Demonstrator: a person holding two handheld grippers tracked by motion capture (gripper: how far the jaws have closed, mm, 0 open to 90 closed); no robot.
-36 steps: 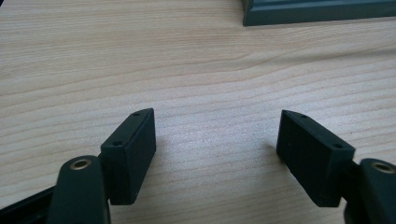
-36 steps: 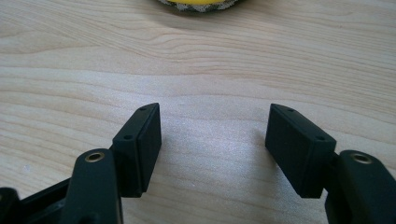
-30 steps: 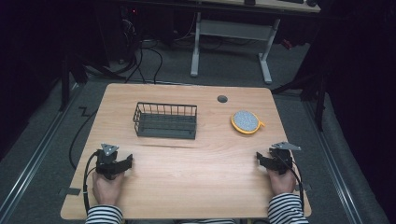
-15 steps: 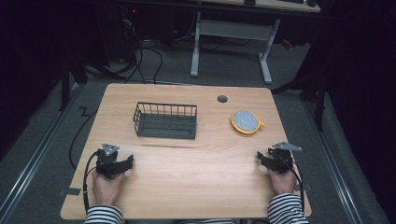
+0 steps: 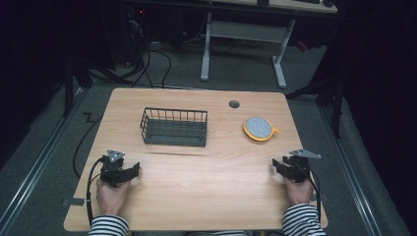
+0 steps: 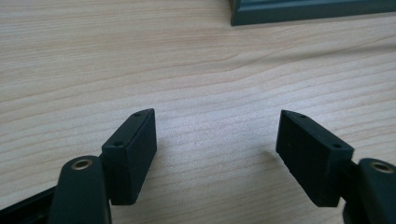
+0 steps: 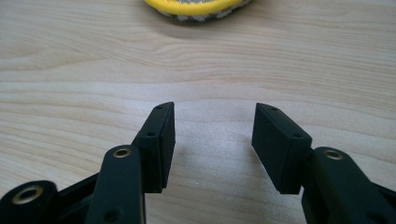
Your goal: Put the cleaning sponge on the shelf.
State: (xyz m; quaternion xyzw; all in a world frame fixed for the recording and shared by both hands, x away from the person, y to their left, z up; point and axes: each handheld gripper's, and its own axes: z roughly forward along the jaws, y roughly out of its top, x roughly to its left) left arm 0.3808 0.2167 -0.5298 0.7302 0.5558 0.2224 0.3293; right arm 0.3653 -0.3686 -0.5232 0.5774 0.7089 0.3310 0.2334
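Both tools rest at the near edge of the bench [image 5: 196,182], nothing taken up yet, so this looks like the start: a reach is still to come. The right tool [image 5: 281,167] has just been closing partway, yet its jaws stand apart with only bare wood between them; the left tool [image 5: 132,171] is wide open and empty too. Nearest the right tool lies the round scrub pad [image 5: 259,128], flat on the bench, well ahead of it and right of the wire basket [image 5: 174,127]. The pad has a speckled grey face and a yellow rim with a small tab. The next move probably calls for carrying the right tool forward and opening wide enough to span the rim.
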